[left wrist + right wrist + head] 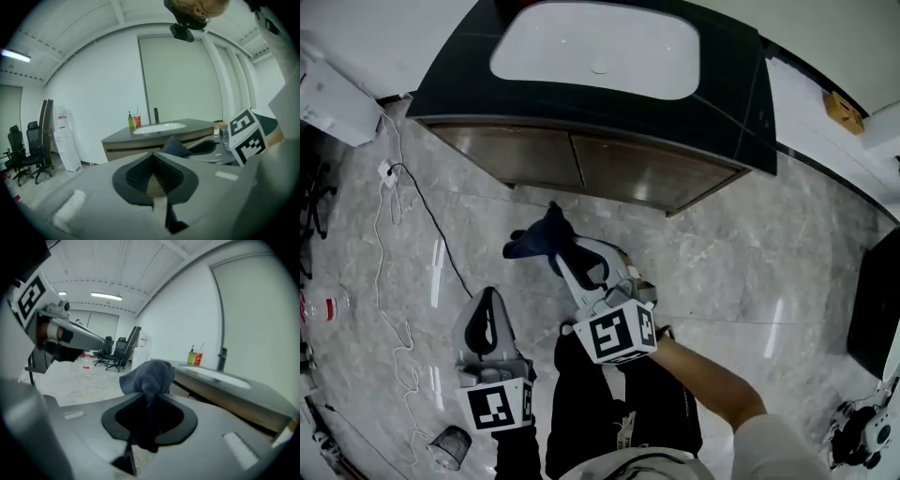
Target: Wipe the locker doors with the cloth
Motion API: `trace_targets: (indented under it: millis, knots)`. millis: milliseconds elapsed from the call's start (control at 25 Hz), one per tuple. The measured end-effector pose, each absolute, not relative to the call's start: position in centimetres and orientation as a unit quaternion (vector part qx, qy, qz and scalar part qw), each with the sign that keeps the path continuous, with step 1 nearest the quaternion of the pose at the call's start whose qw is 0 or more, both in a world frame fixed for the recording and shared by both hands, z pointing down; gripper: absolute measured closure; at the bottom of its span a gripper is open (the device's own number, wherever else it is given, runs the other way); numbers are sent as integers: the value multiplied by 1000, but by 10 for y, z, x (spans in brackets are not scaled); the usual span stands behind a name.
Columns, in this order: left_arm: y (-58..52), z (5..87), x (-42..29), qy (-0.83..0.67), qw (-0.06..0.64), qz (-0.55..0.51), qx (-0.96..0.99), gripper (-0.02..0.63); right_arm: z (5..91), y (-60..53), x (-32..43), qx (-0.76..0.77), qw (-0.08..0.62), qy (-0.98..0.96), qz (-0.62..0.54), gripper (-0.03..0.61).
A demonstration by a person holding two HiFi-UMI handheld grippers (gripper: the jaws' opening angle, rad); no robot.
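Observation:
A dark blue cloth hangs bunched from my right gripper, whose jaws are shut on it. In the right gripper view the cloth fills the gap between the jaws and spills out past the tips of the right gripper. My left gripper is held lower and to the left with its jaws closed together and nothing in them, as the left gripper view shows. Ahead stands a dark-topped sink cabinet with two brown doors, a short way beyond the cloth.
A white basin sits in the counter, with a green bottle and a red cup beside it. A white cable, a plastic bottle and a small mesh cup lie on the marble floor. Office chairs stand at the left.

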State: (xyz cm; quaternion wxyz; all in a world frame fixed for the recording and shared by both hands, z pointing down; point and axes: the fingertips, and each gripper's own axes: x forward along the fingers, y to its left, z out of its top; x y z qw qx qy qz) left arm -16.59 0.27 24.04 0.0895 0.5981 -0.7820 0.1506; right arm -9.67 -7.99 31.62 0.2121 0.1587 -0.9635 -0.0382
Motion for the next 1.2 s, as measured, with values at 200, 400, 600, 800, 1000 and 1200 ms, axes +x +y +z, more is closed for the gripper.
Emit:
trace_targets:
  millis: [200, 400, 600, 800, 1000, 1200]
  knots:
    - [-20, 126, -121, -765, 82, 140, 623, 612, 177, -97, -9, 233, 165, -958, -1, 502]
    - [-26, 28, -81, -745, 69, 135, 650, 612, 67, -100, 58, 300, 142, -943, 12, 502]
    - [-20, -30, -53, -719, 53, 113, 684, 612, -3, -84, 99, 361, 115, -925, 20, 502]
    - [10, -59, -33, -681, 63, 106, 721, 612, -46, -38, 120, 406, 116, -906, 34, 502]
    - [56, -93, -22, -642, 56, 98, 758, 612, -84, 16, 135, 454, 79, -887, 43, 502]
    - [90, -120, -18, -637, 53, 81, 765, 612, -127, 57, 147, 480, 37, -876, 37, 502]
